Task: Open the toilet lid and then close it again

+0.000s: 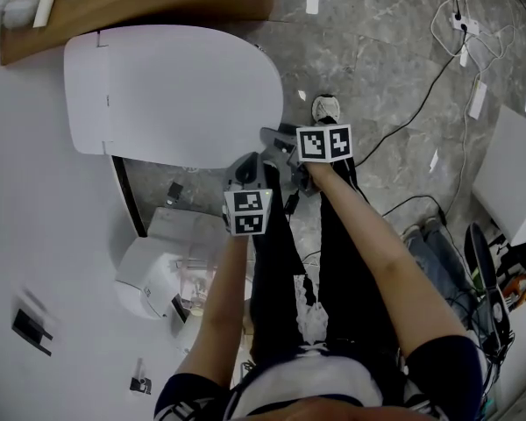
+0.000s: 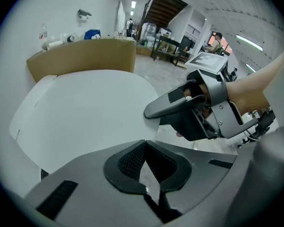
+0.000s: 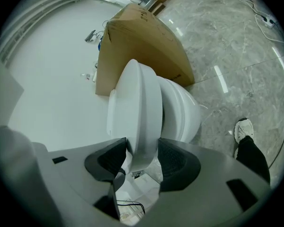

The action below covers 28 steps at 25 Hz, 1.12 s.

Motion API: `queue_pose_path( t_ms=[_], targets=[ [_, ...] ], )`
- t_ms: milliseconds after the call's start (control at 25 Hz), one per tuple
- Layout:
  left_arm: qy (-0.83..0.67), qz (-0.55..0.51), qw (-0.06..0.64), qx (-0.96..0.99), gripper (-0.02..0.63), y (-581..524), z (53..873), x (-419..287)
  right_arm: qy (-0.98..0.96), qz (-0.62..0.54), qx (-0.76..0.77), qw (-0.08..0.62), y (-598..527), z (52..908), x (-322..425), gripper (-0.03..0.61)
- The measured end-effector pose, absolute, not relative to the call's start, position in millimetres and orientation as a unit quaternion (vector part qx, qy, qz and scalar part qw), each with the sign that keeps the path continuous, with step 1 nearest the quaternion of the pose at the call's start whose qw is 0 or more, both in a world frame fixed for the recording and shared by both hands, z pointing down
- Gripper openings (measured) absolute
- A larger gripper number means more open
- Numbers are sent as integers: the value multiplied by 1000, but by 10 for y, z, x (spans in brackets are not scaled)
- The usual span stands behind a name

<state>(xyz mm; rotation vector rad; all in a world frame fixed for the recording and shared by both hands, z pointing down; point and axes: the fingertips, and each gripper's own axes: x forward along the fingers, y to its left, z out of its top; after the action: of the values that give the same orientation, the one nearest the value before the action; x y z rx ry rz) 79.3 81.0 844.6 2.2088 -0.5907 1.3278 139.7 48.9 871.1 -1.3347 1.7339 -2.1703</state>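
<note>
The white toilet lid (image 1: 175, 95) stands partly raised, a broad panel in the head view. In the right gripper view I see the toilet lid (image 3: 137, 112) edge-on, with the white bowl (image 3: 182, 112) to its right. My right gripper (image 3: 138, 160) is shut on the lid's front rim, one pad on each face. In the head view the right gripper (image 1: 276, 139) sits at the lid's right edge. My left gripper (image 1: 245, 169) hovers just beside it, near the lid's lower edge. The left gripper (image 2: 144, 148) is shut on nothing, facing the lid (image 2: 85, 112) and the right gripper (image 2: 180, 103).
A brown cardboard box (image 1: 140, 3) stands behind the toilet against the white wall. Cables and a power strip (image 1: 460, 24) lie on the marble floor at the right. The person's shoe (image 1: 325, 108) is close to the lid's edge. A white panel (image 1: 513, 174) sits far right.
</note>
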Motion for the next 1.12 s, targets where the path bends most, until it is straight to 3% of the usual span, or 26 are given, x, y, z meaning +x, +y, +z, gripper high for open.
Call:
queue_pose_path(
  t_ms=[1120],
  targets=[
    [-221, 527, 266, 776, 6, 873, 9170, 827, 533, -718, -448, -21, 501, 9418, 1396, 207]
  ],
)
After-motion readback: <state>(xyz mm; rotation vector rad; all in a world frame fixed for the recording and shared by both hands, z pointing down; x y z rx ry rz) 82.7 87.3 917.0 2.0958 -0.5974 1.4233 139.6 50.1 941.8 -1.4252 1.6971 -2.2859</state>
